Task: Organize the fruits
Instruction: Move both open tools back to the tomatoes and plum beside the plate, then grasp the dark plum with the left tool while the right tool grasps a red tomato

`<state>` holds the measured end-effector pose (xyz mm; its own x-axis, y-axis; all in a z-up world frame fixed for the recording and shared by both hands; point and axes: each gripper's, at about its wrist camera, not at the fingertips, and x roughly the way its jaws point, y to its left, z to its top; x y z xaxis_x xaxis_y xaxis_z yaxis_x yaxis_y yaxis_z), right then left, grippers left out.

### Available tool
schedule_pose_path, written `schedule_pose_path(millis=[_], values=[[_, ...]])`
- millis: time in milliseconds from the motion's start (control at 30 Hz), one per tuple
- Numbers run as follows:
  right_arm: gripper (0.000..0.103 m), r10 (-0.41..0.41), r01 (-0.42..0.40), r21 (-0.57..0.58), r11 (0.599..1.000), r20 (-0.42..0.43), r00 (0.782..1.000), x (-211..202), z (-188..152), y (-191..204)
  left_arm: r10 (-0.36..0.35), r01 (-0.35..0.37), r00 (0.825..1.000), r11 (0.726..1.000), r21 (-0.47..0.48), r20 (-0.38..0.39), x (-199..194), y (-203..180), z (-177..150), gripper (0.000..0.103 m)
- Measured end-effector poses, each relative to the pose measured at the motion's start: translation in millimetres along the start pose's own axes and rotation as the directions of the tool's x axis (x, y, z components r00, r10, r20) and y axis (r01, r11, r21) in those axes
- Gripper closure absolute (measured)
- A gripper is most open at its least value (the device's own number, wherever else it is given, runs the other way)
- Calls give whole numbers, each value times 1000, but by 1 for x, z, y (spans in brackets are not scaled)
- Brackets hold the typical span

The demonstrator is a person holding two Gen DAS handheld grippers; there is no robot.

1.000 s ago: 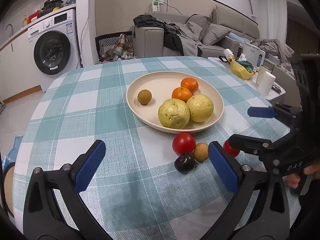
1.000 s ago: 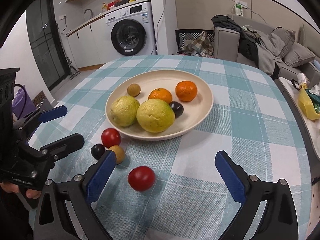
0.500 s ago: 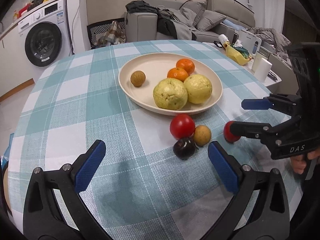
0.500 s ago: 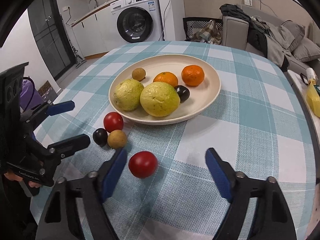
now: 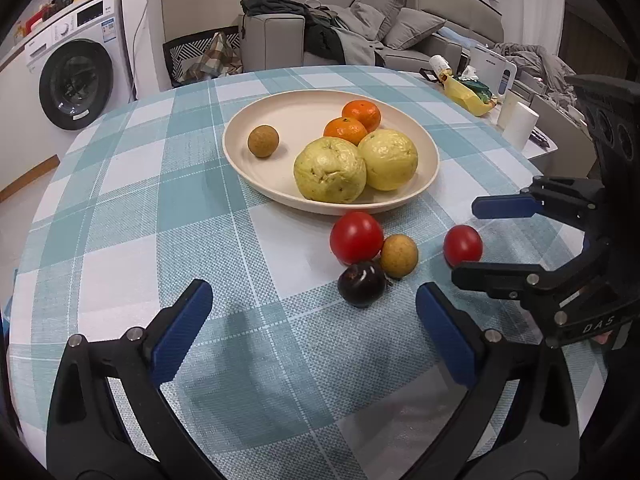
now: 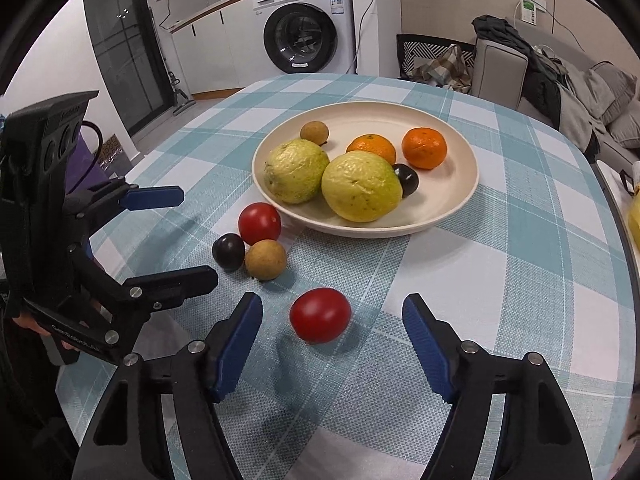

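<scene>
Checked tablecloth carries a cream plate and loose fruit, with both grippers low at the near edge.
Right gripper has its jaws spread wide and holding nothing, a red tomato lying between them. Left gripper is likewise wide apart and unloaded, near a second tomato, a dark plum and a brown longan. Guavas and oranges sit on the plate.
</scene>
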<state>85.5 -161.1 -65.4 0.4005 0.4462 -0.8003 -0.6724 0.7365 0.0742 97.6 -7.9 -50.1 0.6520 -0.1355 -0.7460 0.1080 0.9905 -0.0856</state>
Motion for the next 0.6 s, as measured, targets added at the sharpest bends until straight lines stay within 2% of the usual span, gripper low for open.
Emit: schedule_pose_path(millis=[200,300,467,600], values=[[36,9,-10,-26,1000,-24,1000,5,-3,6,-20,20,1000,1000,5,-5,0,-1,0,2],[40,21,-22,-30,999,-25,999,6,-3,7,-34,34,999,999,18,-12,1,-4,-1,7],[45,36,-37,-27,999,-25,999,6,-4,7,-39,40,999,999,26,-36,6,-6,-1,31],[45,37,-37,-30,999,-23,999,5,-4,9,-56,57,998,998,27,-37,6,-6,-1,40]])
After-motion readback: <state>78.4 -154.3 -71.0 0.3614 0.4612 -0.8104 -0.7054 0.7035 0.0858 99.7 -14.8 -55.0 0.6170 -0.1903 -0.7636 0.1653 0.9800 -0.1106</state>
